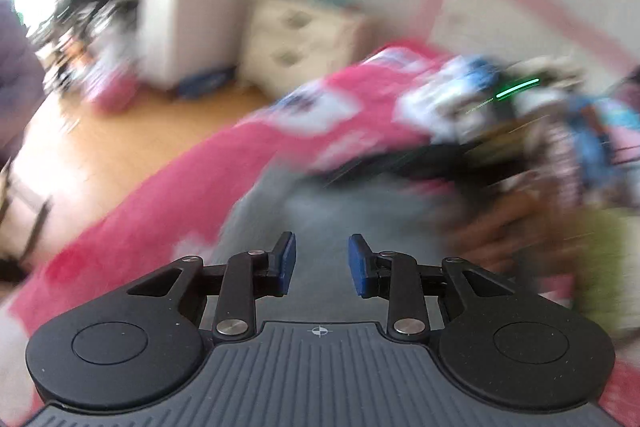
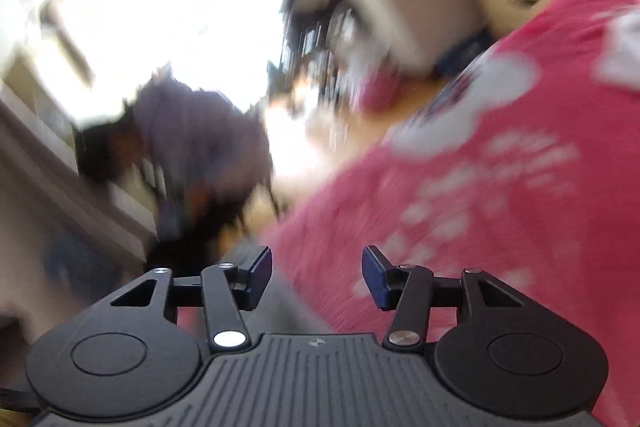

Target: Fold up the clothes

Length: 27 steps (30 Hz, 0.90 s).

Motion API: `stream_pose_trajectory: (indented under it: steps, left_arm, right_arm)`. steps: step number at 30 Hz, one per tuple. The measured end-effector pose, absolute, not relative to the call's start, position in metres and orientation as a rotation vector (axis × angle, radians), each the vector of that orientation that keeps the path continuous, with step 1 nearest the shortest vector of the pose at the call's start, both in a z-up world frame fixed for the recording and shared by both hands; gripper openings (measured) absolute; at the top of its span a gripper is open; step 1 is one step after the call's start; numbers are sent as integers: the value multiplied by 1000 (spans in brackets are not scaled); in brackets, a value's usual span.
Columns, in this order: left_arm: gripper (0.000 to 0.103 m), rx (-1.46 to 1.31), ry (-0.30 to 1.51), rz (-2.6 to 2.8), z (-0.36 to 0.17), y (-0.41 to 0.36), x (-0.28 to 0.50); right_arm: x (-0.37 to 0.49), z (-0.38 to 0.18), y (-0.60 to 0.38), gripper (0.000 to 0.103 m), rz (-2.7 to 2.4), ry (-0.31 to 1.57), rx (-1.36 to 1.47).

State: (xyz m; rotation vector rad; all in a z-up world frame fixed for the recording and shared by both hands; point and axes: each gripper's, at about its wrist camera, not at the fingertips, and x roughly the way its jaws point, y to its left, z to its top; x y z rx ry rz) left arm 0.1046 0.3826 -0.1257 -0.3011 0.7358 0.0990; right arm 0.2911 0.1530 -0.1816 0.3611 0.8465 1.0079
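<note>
Over a bed with a pink, white-patterned cover (image 1: 132, 227), the left claw (image 1: 322, 263) hangs with its blue pads parted, empty, above a blurred grey garment (image 1: 320, 211) lying on the cover. At the bed's edge, the right claw (image 2: 317, 277) gapes wide, empty.

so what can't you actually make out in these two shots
- Left wrist view: the clothes pile on the pink bedspread is smeared by motion blur; single garments cannot be told apart.
- Left wrist view: the grey fabric ahead of the open jaws is blurred; what garment it is stays unclear.
- Right wrist view: the window is blown out white.
- Right wrist view: the dark shape below it is blurred beyond naming.
</note>
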Motion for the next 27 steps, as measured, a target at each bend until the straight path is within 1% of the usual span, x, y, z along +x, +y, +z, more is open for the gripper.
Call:
stream_pose_trajectory:
  steps: [1, 2, 3, 4, 5, 6, 7, 8, 9, 10, 11, 13, 15, 16, 17, 19, 23, 27]
  left_arm:
    - [26, -324, 746, 120, -132, 389, 103]
    - [24, -344, 748, 138, -138, 396, 99]
    - [24, -355, 747, 148, -141, 400, 97]
    - [24, -363, 745, 156, -142, 404, 94]
    - [24, -373, 742, 161, -144, 407, 93]
    - [24, -380, 740, 172, -144, 410, 93]
    - [28, -372, 746, 203, -146, 411, 92]
    - [45, -374, 751, 230, -149, 414, 92]
    - [52, -404, 748, 248, -155, 421, 91]
    - [53, -449, 746, 259, -159, 427, 89]
    - [55, -490, 747, 269, -161, 431, 87]
    - [55, -477, 750, 281, -159, 429, 87]
    - [55, -430, 753, 280, -158, 424, 91]
    - [55, -411, 755, 277, -158, 423, 93]
    - [55, -405, 758, 277, -159, 423, 93]
    - [55, -408, 763, 278, -161, 426, 94]
    - [55, -400, 758, 282, -163, 424, 95]
    - [55, -431, 750, 290, -166, 425, 96]
  right_arm:
    - [291, -174, 128, 53, 968, 810, 379]
    - [286, -169, 110, 50, 942, 791, 369]
    - [281, -164, 91, 47, 916, 771, 359]
    - [275, -160, 77, 38, 901, 757, 346]
    - [265, -160, 72, 36, 920, 759, 322]
    - [256, -160, 69, 31, 946, 762, 299]
    - [247, -163, 75, 26, 991, 768, 274]
    - [238, -166, 82, 23, 1029, 775, 248]
    - [233, -173, 93, 22, 1045, 786, 216]
    - [230, -182, 103, 22, 1047, 803, 190]
    - [234, -198, 109, 18, 1009, 836, 182]
    - [244, -230, 118, 17, 924, 902, 176]
    - [260, -254, 109, 0, 813, 961, 253]
    - [265, -255, 101, 0, 779, 980, 294]
    - [263, -247, 94, 4, 760, 965, 306]
    - [243, -216, 79, 4, 757, 870, 245]
    - [184, -155, 60, 4, 861, 759, 130]
    - [135, -140, 83, 4, 976, 748, 22]
